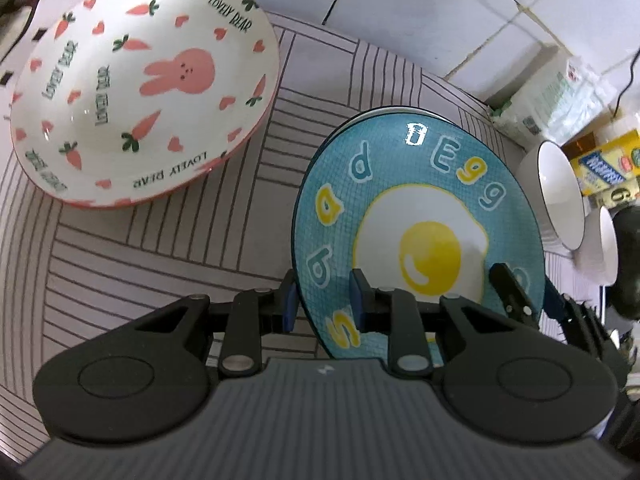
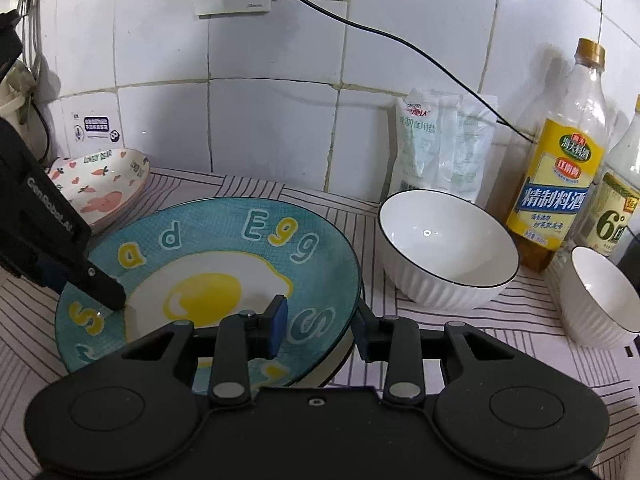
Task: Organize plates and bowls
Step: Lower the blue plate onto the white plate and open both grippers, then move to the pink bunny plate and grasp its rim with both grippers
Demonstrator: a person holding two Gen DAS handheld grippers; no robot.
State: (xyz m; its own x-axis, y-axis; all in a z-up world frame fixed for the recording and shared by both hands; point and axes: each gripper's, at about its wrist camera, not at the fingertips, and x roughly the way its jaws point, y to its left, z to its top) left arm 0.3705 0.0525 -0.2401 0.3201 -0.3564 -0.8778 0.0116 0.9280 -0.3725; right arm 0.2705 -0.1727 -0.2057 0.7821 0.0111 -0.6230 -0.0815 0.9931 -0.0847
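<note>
A blue plate with a fried-egg picture (image 1: 420, 216) (image 2: 224, 264) sits on top of another plate on the striped cloth. My left gripper (image 1: 326, 300) is open, its jaws either side of the plate's near-left rim. My right gripper (image 2: 320, 330) is open, its jaws either side of the plate's right rim; it also shows in the left wrist view (image 1: 524, 292). A white bunny-and-carrot plate (image 1: 140, 88) (image 2: 104, 188) lies to the left by the wall. A large white ribbed bowl (image 2: 448, 248) (image 1: 558, 192) and a smaller white bowl (image 2: 600, 296) stand to the right.
A tiled wall (image 2: 280, 120) runs behind the counter with a socket and a black cable (image 2: 380, 36). White bags (image 2: 440, 144) lean on the wall. A yellow-labelled bottle (image 2: 560, 160) and a second bottle (image 2: 620, 200) stand at the right.
</note>
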